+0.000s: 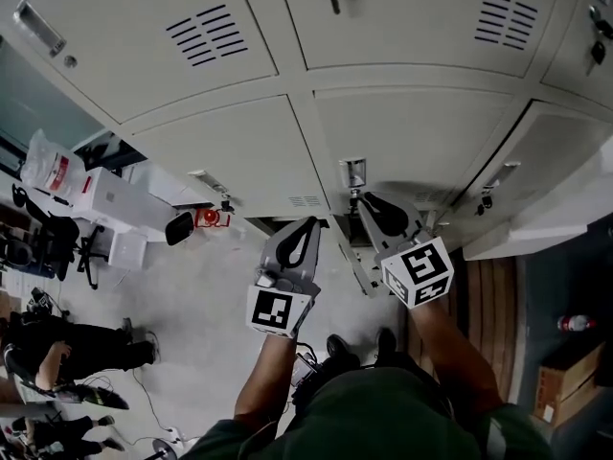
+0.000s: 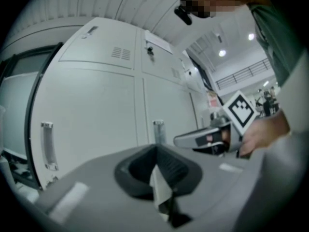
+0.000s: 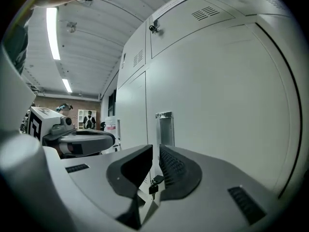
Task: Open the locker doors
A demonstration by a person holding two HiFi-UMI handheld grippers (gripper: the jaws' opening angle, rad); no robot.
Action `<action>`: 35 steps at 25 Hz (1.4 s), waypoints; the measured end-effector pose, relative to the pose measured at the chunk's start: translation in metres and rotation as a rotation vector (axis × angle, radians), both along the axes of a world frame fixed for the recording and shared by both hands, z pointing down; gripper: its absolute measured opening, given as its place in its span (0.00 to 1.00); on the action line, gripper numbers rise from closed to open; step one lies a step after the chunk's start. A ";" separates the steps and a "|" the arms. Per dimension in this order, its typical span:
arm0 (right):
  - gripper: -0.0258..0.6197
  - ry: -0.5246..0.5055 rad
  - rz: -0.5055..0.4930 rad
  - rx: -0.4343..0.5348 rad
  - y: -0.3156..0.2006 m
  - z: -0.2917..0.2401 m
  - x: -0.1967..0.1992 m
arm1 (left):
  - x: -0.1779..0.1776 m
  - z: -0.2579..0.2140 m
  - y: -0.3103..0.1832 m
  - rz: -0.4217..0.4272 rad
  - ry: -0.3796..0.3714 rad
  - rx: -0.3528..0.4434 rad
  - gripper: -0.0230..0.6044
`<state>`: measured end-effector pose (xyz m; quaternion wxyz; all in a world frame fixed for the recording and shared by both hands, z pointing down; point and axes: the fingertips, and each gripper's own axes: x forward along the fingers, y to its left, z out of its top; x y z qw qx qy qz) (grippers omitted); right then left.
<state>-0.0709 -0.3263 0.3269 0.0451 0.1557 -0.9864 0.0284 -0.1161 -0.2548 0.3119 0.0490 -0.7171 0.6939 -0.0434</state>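
The left gripper (image 1: 310,224) is held with fingers clenched on nothing. The right gripper (image 1: 364,201) is kept with fingers narrowly parted, a hanging key (image 3: 153,185) seen through the gap. The shut locker door (image 1: 412,142) and its handle (image 1: 352,172) are found at twelve o'clock.

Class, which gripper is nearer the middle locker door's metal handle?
Right. The right gripper points close at the handle; the left gripper is further off, to its left.

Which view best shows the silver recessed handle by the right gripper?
Right gripper view: the silver recessed handle is large and sharp beyond the jaws. Head view shows it small; left gripper view, blurred.
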 end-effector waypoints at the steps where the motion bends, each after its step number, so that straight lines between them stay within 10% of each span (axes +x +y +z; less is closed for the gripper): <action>1: 0.06 0.002 0.001 0.000 -0.003 -0.002 -0.005 | -0.003 -0.002 -0.003 0.002 0.002 0.003 0.04; 21: 0.07 0.077 0.025 0.028 -0.027 0.004 -0.049 | -0.010 -0.002 -0.045 0.062 -0.019 -0.011 0.04; 35: 0.06 0.040 -0.042 0.013 0.023 0.002 -0.006 | 0.009 0.008 -0.039 0.072 -0.003 -0.021 0.04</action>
